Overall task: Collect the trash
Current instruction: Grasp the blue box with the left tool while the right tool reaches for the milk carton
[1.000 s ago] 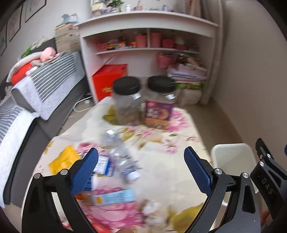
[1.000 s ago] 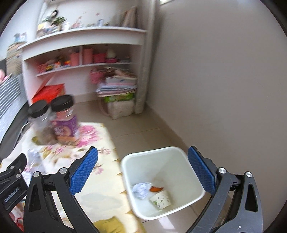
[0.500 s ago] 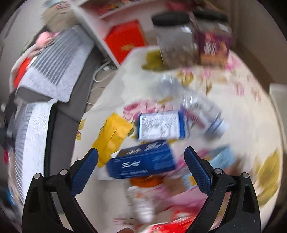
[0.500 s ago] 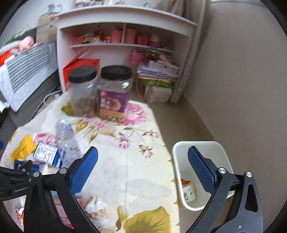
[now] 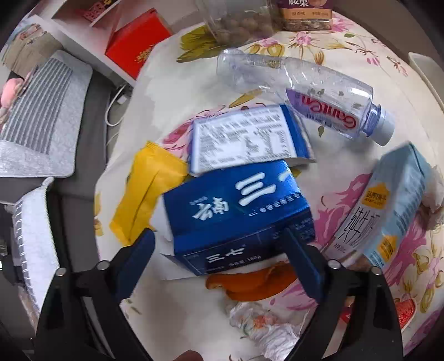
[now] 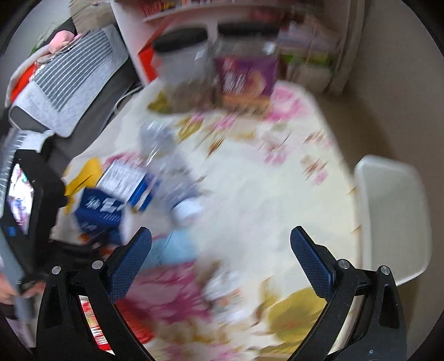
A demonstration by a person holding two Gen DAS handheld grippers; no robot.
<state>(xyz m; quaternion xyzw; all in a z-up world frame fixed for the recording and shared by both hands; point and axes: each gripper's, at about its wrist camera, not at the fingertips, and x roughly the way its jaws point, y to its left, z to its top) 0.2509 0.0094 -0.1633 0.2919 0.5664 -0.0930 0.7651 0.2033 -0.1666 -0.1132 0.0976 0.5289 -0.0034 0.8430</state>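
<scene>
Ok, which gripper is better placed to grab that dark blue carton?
Left. The left gripper is open with the dark blue carton lying right between its fingers. The right gripper is also open but sits over bare tablecloth, with the carton off to its left.

Floral-clothed table point(image 5: 172, 91) (cartons point(image 5: 236, 211), bottle point(image 5: 305, 94), jars point(image 5: 238, 25))

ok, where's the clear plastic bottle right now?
Left wrist view, upper right: the clear plastic bottle lies on its side on the floral tablecloth, cap pointing right, just beyond the white-labelled blue carton.
</scene>
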